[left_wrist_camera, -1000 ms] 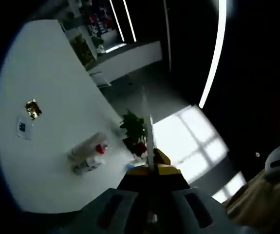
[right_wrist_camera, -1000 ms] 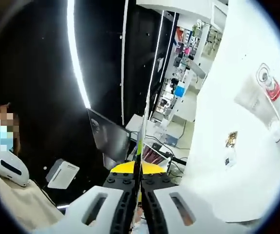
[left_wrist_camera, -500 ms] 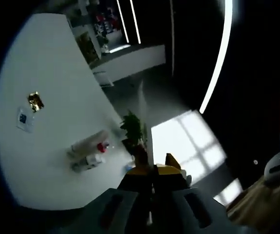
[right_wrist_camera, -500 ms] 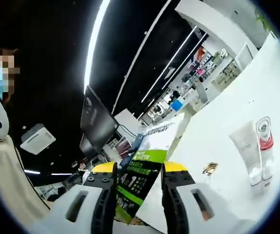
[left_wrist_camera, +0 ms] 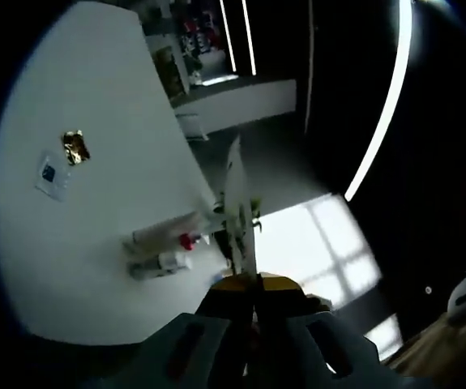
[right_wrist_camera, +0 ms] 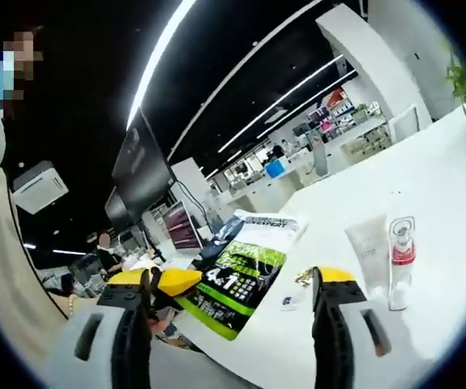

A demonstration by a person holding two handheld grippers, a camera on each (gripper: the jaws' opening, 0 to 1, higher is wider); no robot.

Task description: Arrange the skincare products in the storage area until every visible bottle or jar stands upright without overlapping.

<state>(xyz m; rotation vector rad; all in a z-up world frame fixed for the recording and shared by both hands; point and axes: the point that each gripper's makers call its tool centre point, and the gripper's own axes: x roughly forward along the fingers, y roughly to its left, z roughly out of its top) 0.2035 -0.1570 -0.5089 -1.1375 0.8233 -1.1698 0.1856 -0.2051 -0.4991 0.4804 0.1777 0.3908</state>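
A white tube (left_wrist_camera: 166, 233) and a clear bottle with a red band (left_wrist_camera: 161, 262) lie side by side on the white table (left_wrist_camera: 87, 89). In the right gripper view the tube (right_wrist_camera: 369, 247) and the bottle (right_wrist_camera: 400, 261) lie just beyond my right jaw. My right gripper (right_wrist_camera: 253, 279) is open wide, and a green, black and white flat pack (right_wrist_camera: 245, 271) shows between its jaws. My left gripper (left_wrist_camera: 253, 279) is shut on a thin flat thing (left_wrist_camera: 237, 194) seen edge-on, which looks like that pack.
A small gold object (left_wrist_camera: 74, 146) and a printed card (left_wrist_camera: 52, 172) lie farther along the table; the gold object (right_wrist_camera: 304, 277) and card (right_wrist_camera: 288, 301) sit near the pack. A person in beige (right_wrist_camera: 6, 267) stands at the left. A plant (right_wrist_camera: 459, 77) is beyond the table.
My right gripper went from shut on the edge-on pack to wide open, and its view swung toward the table. The left gripper stayed shut; its view shifted slightly.
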